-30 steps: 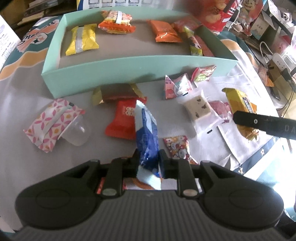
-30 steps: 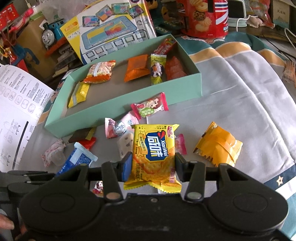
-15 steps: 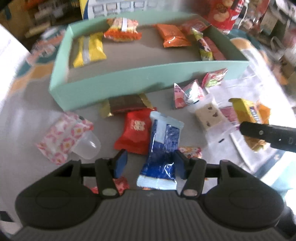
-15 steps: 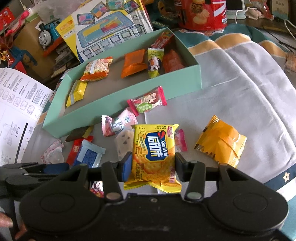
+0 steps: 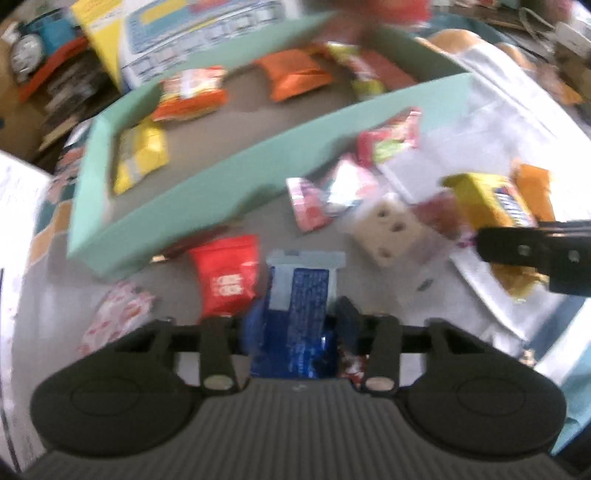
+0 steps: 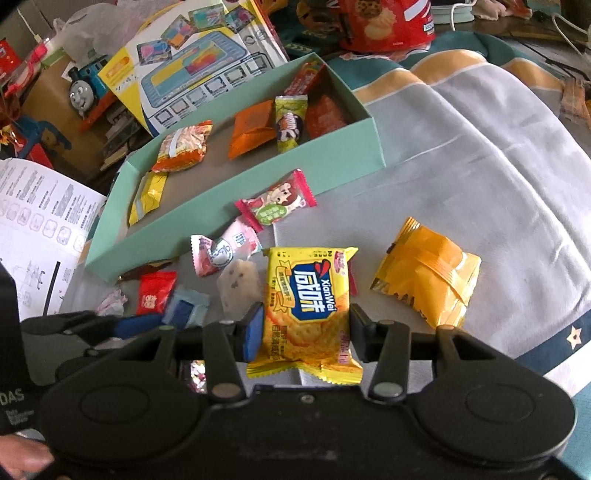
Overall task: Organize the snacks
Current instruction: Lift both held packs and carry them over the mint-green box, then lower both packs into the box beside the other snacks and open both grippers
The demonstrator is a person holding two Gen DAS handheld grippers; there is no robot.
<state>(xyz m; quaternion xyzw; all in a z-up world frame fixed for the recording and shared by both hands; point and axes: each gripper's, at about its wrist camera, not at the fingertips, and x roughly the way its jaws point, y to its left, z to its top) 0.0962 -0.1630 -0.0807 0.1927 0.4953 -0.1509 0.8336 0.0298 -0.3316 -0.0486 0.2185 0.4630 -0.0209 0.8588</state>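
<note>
My left gripper (image 5: 295, 328) is shut on a blue and white snack packet (image 5: 297, 314), its fingers pressed on both sides. My right gripper (image 6: 304, 334) is shut on a yellow cracker packet (image 6: 308, 302). A mint green box (image 6: 236, 184) lies ahead with several snacks inside; it also shows in the blurred left wrist view (image 5: 229, 184). Loose snacks lie before the box: a red packet (image 5: 227, 275), a pink candy (image 6: 275, 206), a pale nougat piece (image 6: 240, 284) and an orange-yellow packet (image 6: 428, 277).
A printed manual (image 6: 40, 214) lies at the left. A toy box (image 6: 199, 70) and a toy train (image 6: 86, 86) stand behind the green box. A red cookie bag (image 6: 384, 22) is at the back. The left gripper shows at the lower left of the right wrist view (image 6: 110, 325).
My left gripper opened around the blue packet, then closed on it lying flat, and the view swung left. My right gripper kept its hold on the yellow packet and shifted slightly.
</note>
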